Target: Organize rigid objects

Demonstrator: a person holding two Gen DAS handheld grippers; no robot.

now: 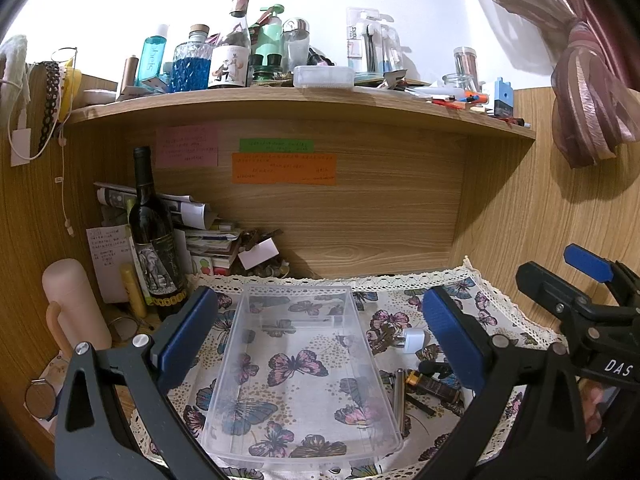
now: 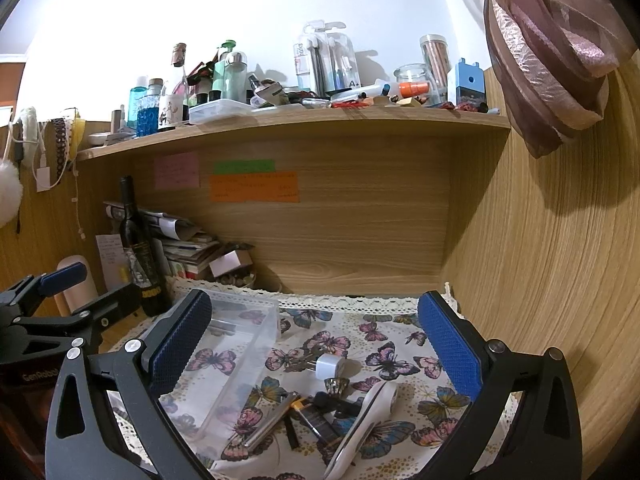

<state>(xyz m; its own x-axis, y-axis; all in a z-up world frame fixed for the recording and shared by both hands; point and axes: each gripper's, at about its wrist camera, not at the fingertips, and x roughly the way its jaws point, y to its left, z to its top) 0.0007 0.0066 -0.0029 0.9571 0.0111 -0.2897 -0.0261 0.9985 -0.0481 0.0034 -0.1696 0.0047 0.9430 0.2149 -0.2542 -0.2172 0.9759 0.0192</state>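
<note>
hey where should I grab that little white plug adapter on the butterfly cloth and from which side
Grip the white plug adapter across its cube-shaped body, coming from above with the right gripper. It lies on its side, prongs pointing left toward the clear plastic bin, so its flat faces likely suit the open fingers.

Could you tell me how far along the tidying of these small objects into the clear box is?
Nothing looks done yet: the clear box holds nothing. Neither the left gripper nor the right gripper holds anything; both are open. Left to sort on the butterfly cloth: the white plug, metal clipper, battery and white handled tool.
</note>
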